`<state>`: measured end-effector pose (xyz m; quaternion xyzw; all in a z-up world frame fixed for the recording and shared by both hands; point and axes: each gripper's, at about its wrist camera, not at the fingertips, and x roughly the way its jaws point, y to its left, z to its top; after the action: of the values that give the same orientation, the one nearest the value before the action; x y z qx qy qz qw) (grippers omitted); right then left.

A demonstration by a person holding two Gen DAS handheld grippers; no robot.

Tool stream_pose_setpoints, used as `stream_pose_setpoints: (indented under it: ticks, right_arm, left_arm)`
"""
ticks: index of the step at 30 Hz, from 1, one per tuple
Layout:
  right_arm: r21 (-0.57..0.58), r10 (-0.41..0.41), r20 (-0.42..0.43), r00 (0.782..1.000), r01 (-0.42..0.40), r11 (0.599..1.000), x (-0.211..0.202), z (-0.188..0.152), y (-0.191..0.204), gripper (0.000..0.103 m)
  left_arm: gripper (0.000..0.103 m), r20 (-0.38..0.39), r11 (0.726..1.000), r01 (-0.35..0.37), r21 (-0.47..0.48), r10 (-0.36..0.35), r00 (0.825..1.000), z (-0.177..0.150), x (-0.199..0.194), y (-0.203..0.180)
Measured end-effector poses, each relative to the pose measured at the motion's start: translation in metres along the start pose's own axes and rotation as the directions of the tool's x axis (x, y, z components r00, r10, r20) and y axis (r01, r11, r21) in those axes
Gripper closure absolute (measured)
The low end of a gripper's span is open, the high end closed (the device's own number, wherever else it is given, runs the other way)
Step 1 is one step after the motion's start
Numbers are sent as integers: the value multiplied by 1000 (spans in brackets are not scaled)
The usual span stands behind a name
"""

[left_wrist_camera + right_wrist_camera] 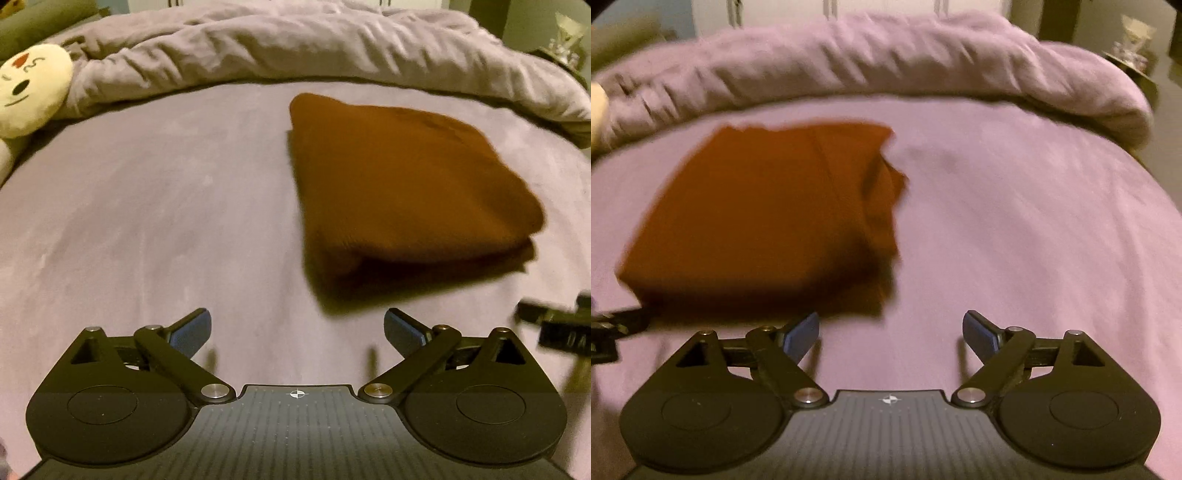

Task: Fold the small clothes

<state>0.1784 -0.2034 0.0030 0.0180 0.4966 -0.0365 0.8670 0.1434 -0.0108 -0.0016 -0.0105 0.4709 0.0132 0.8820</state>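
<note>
A rust-brown garment (402, 184) lies folded into a thick rectangle on the mauve bed sheet (155, 221). In the left wrist view it sits ahead and to the right of my left gripper (297, 328), which is open and empty just short of it. In the right wrist view the garment (764, 218) lies ahead and to the left of my right gripper (891, 330), also open and empty. Each gripper shows at the edge of the other's view, the right gripper (557, 325) and the left gripper (613, 325). Both views are blurred.
A bunched mauve duvet (295, 48) runs across the far side of the bed. A cream plush toy with a face (29, 85) lies at the far left. A small cluttered side table (1134, 59) stands beyond the bed at the right.
</note>
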Motion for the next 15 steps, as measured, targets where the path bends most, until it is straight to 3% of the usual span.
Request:
stream_pose_setpoints:
  ticks: [3, 7, 15]
  right_arm:
    - [48, 56, -43, 998, -54, 997, -16, -21, -5, 4]
    - [40, 53, -82, 995, -50, 998, -33, -37, -1, 4]
    - [-4, 91, -32, 995, -91, 996, -66, -29, 14, 4]
  left_arm:
    - [1, -18, 999, 36, -28, -36, 999, -9, -14, 1]
    - [1, -10, 1000, 13, -2, -14, 1000, -10, -26, -2]
    - [0, -2, 1000, -8, -5, 8, 1000, 0, -42, -5]
